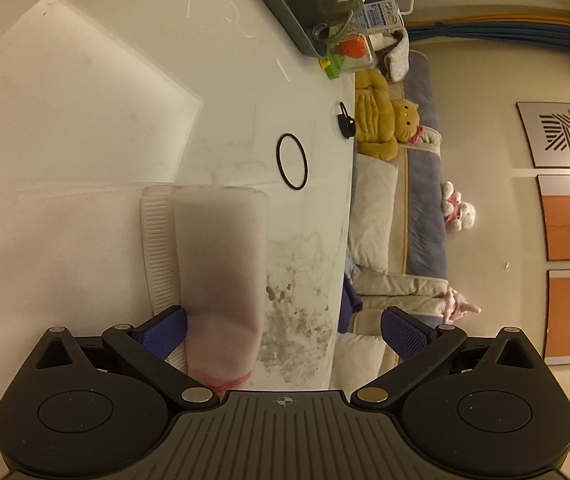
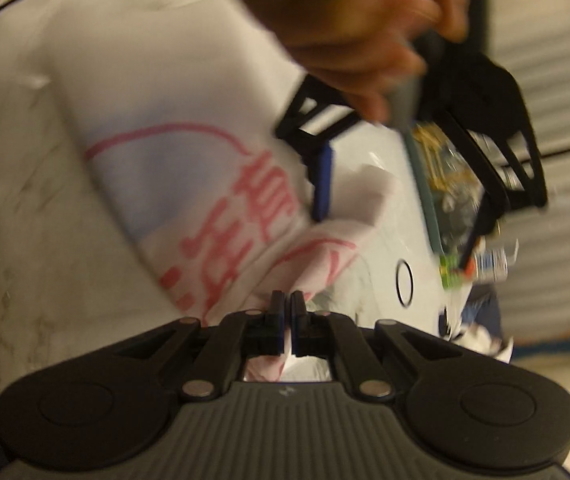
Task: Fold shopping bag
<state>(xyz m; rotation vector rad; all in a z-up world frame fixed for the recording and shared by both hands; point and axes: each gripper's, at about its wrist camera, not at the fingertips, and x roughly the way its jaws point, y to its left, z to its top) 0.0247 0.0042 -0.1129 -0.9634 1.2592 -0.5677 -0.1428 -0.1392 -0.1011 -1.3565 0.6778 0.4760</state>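
Left wrist view: a white marbled tabletop (image 1: 245,60) is seen, with a black rubber ring (image 1: 292,161) lying flat on it past the bag and a small black clip-like item (image 1: 345,119) near the table edge. A teal tray (image 1: 285,20) of clutter sits at the far end, with an orange and green toy (image 1: 349,54) just beside it. Beyond the edge, a sofa with a yellow plush cat (image 1: 383,120) and framed orange prints (image 1: 565,136) is visible.

The shopping bag (image 1: 221,272), white translucent plastic with pink print, is seen partly folded into a long strip, its long axis running away from the camera along the gripper's pointing line, with a ribbed edge on its left side. The left gripper (image 1: 283,330) is held with jaws wide apart; the strip lies between them, against the left blue pad (image 1: 165,336), well clear of the right one. Contact cannot be confirmed.

Right wrist view, blurred: the bag (image 2: 189,184) is spread on the table, pink lettering up. The right gripper (image 2: 288,304) is clamped together on a bunched bag corner. The left gripper (image 2: 397,220) and the hand (image 2: 357,40) holding it are seen over the bag's far side; the ring (image 2: 404,282) lies beyond.
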